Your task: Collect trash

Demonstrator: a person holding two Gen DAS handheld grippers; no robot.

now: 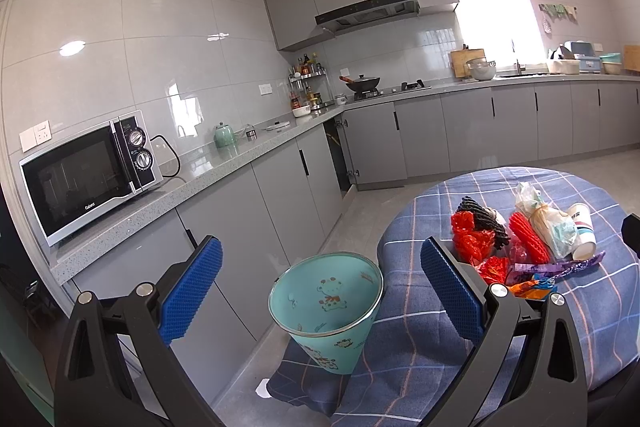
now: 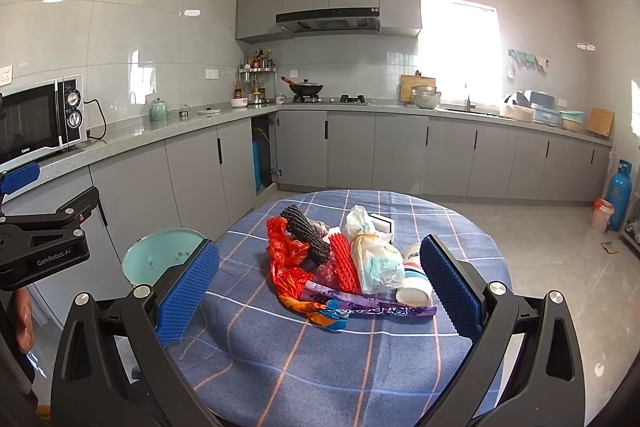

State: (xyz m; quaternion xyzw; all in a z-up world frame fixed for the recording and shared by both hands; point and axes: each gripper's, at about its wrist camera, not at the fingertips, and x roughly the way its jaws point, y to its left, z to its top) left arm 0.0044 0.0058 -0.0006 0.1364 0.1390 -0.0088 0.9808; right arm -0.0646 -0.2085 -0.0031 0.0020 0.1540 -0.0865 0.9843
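A pile of trash (image 2: pixel 348 263) lies on the round table with a blue checked cloth (image 2: pixel 320 367): red plastic bag (image 2: pixel 286 247), black foam net (image 2: pixel 306 235), clear bag with tissues (image 2: pixel 376 263), paper cup (image 2: pixel 416 283), purple wrapper (image 2: pixel 372 305). The pile also shows in the left wrist view (image 1: pixel 524 247). A teal trash bin (image 1: pixel 326 311) stands on the floor left of the table, also in the right wrist view (image 2: pixel 160 259). My left gripper (image 1: pixel 320 283) is open above the bin. My right gripper (image 2: pixel 320 283) is open, just short of the pile.
A grey L-shaped kitchen counter (image 1: pixel 224 171) with a microwave (image 1: pixel 88 171) runs along the left and back walls. One cabinet door under the corner (image 2: pixel 262 155) stands open. A blue gas cylinder (image 2: pixel 620 195) stands at the far right on the floor.
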